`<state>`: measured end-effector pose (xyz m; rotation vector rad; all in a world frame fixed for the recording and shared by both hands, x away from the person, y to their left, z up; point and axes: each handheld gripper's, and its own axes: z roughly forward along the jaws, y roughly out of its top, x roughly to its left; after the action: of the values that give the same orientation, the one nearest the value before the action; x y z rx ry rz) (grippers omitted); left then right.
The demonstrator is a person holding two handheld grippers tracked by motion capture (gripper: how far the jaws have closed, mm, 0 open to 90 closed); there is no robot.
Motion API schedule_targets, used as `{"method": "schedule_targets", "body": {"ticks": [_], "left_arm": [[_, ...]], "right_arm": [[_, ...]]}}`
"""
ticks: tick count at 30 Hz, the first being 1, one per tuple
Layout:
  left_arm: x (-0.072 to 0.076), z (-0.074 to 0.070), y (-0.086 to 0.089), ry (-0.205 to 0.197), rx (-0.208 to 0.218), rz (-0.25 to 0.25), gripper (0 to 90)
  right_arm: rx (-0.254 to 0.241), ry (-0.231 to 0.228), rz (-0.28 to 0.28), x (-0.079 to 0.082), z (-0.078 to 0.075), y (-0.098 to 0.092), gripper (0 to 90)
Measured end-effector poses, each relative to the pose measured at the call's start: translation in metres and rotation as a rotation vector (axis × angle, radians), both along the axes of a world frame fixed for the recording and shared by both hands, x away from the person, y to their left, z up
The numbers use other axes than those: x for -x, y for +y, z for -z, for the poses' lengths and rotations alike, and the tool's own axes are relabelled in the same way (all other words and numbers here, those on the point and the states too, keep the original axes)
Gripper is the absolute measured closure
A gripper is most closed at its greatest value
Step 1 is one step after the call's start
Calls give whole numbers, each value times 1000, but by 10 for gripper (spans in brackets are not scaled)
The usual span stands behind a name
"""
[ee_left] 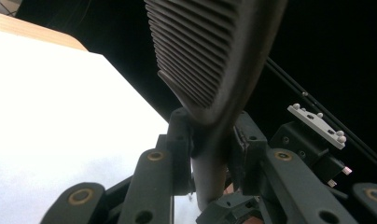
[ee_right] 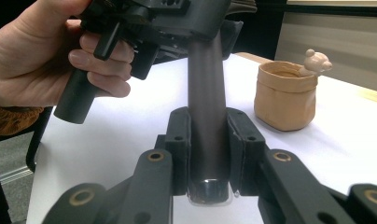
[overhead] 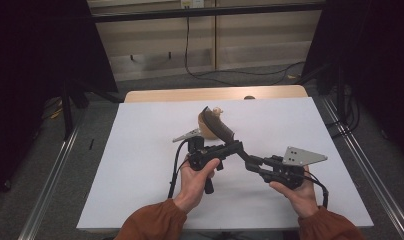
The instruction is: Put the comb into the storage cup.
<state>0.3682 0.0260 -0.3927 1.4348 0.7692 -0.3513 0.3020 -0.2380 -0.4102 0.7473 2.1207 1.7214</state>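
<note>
A dark tool (overhead: 221, 127) with a ribbed, paddle-like head (ee_left: 200, 51) and a round handle (ee_right: 205, 93) is held in the air over the white sheet, between both grippers. My left gripper (overhead: 235, 147) is shut on the handle just below the head, where its pads (ee_left: 182, 140) flank the neck. My right gripper (overhead: 250, 162) is shut on the handle's lower end, which sits between its pads (ee_right: 179, 140). The person's hand (ee_right: 37, 60) grips the left gripper's body above it. The tool's head leans up over a tan pot (overhead: 205, 131).
The tan pot (ee_right: 284, 95) stands on the white sheet (overhead: 140, 150) behind the grippers, with a small bear figure (ee_right: 316, 60) on its rim. A wooden table edge (overhead: 190, 94) shows beyond the sheet. Metal rails and dark curtains border both sides.
</note>
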Motion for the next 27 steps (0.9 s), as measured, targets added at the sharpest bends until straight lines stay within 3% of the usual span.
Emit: {"method": "schedule_targets", "body": {"ticks": [6, 13, 27], "left_arm": [[2, -4, 0, -43, -22, 1, 728], [2, -6, 0, -56, -40, 11, 730], [0, -10, 6, -95, -77, -15, 731]], "right_arm": [[10, -5, -10, -1, -1, 2, 687], [3, 3, -14, 0, 0, 4, 605], [-3, 15, 32, 0, -1, 4, 303]]}}
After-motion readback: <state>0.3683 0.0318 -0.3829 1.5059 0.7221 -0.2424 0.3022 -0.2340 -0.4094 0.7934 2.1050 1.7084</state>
